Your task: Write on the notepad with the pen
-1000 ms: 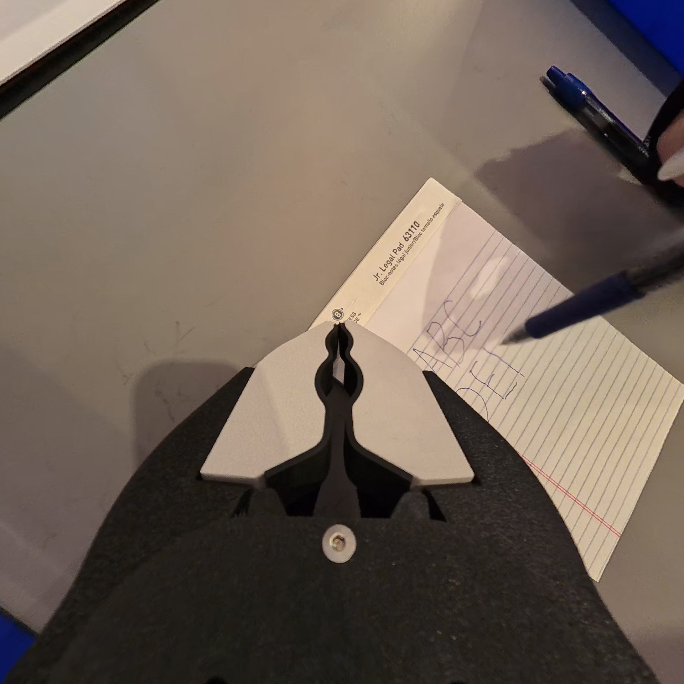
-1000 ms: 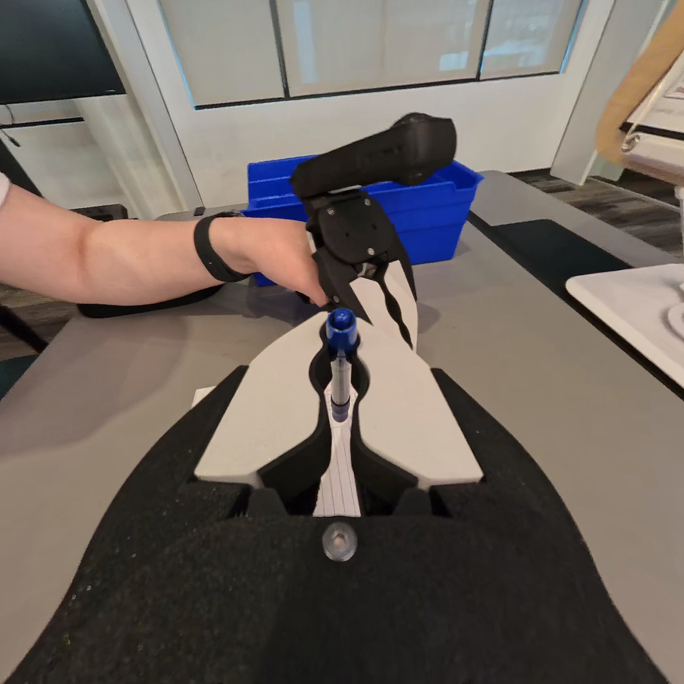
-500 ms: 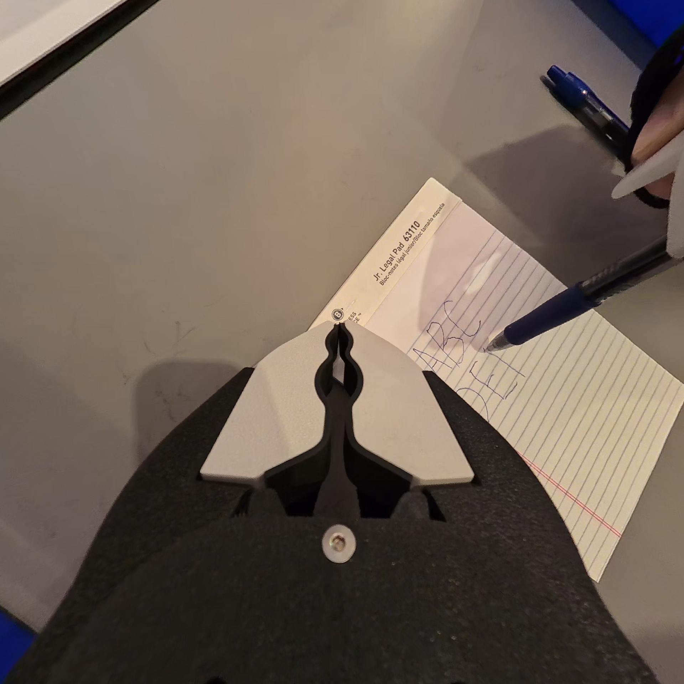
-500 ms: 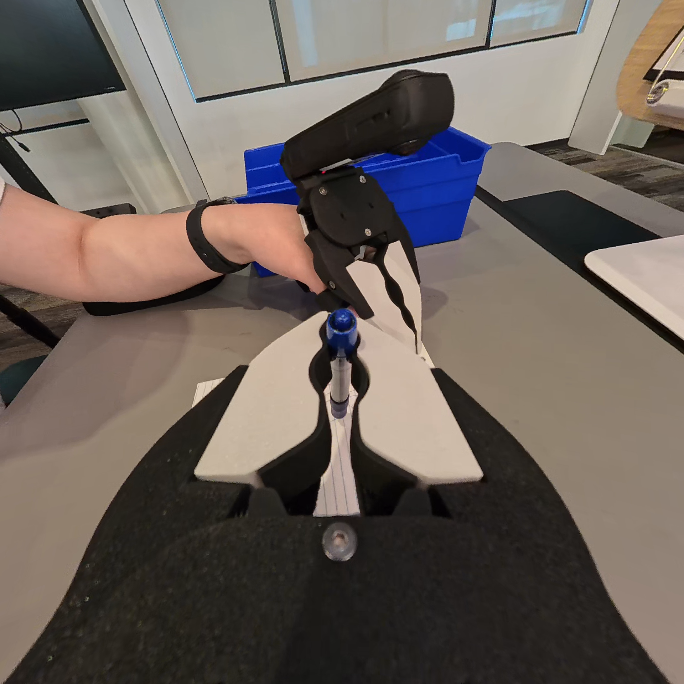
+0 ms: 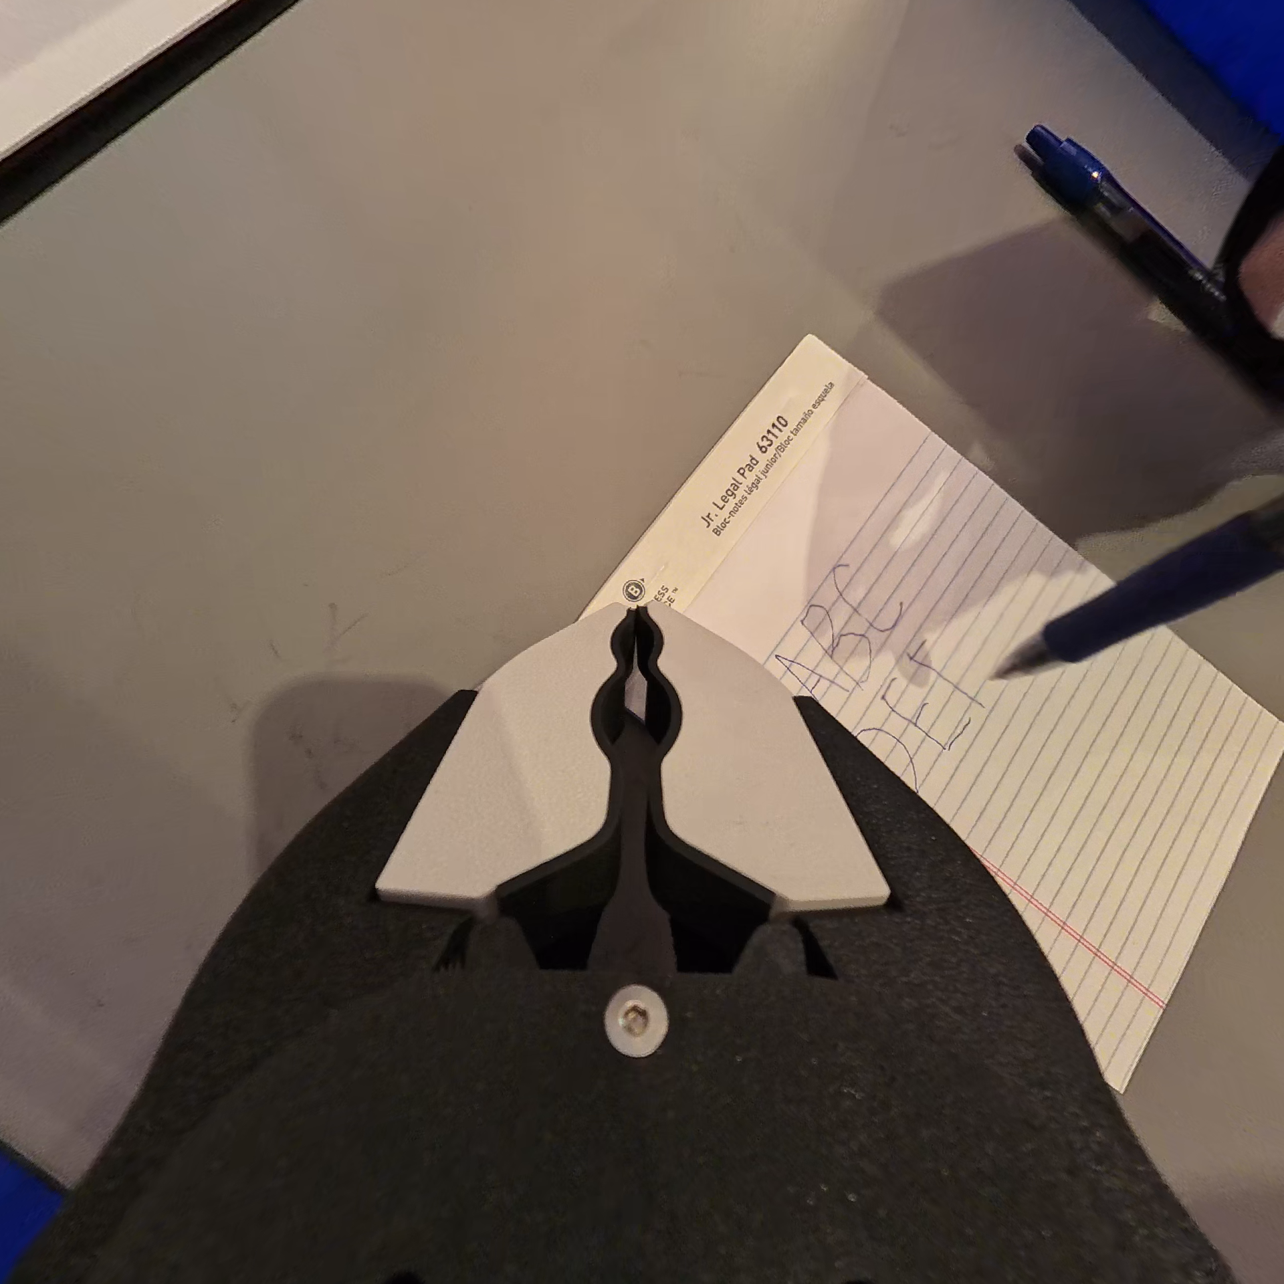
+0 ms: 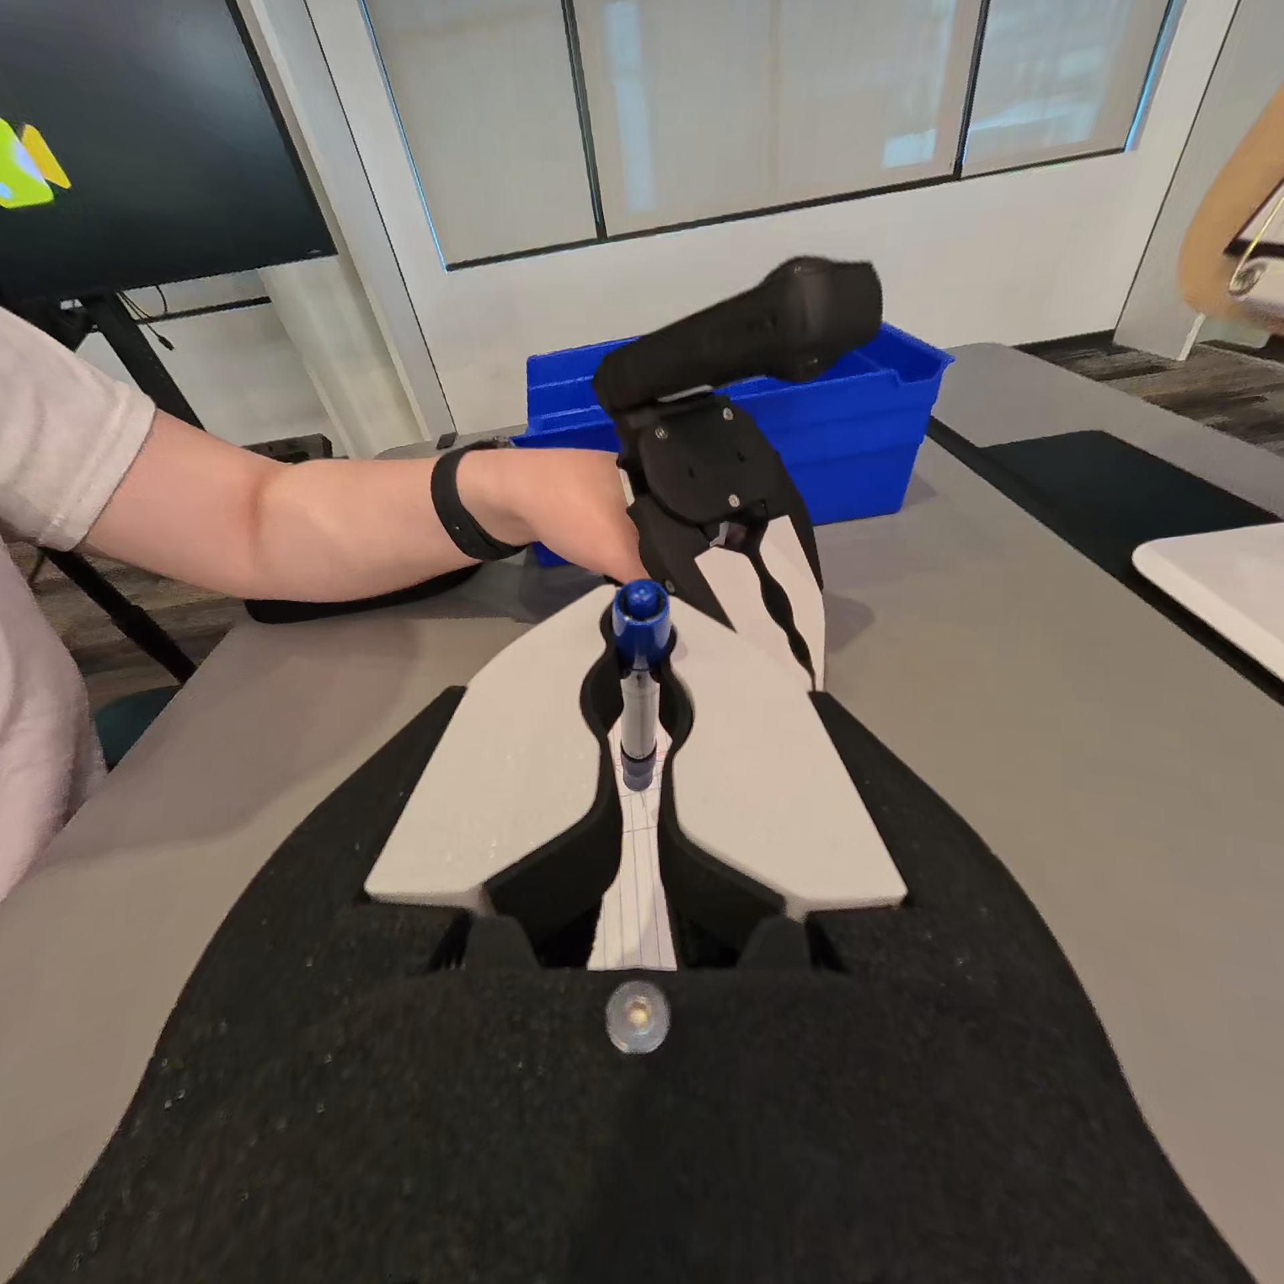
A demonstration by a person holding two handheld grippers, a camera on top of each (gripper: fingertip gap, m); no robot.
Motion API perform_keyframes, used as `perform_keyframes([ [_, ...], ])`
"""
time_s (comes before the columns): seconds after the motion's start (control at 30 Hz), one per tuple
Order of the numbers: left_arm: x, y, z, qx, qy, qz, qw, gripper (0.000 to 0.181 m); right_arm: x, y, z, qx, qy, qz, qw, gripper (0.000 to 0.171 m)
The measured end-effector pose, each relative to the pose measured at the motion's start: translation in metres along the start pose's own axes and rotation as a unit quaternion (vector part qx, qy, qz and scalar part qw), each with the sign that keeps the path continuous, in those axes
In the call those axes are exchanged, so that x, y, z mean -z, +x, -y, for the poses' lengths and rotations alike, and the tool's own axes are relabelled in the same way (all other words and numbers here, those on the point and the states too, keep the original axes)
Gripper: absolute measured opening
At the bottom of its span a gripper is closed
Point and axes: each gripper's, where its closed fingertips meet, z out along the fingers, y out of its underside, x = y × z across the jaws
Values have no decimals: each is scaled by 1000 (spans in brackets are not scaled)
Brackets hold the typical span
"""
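A white lined notepad lies on the grey table, with two rows of blue handwriting near its top. My left gripper is shut and empty, its tips resting at the pad's top left corner. My right gripper is shut on a blue pen held upright. In the left wrist view the pen comes in from the right, its tip on the paper just right of the second row of writing. The left gripper also shows in the right wrist view, beyond the pen. A strip of the pad shows between my right fingers.
A second blue pen lies on the table at the far right, beyond the pad. A blue plastic bin stands at the back of the table. A white board sits to the right. A person's forearm reaches in from the left. One gripper's finger ends stand about 15 cm off the other's.
The pen tip has moved right and down along the pad, from beside the first row to the end of the second row. The left gripper has stayed in place.
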Motion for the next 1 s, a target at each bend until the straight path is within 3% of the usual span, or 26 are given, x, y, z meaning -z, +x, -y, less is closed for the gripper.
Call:
perform_keyframes([
  [0.17,0,0,0,0,0,0,1000,0,-7,1,-15,6,-43,-5,999,5],
  [1.0,0,0,0,0,0,0,1000,0,-3,6,-24,-2,-68,-5,998,5],
])
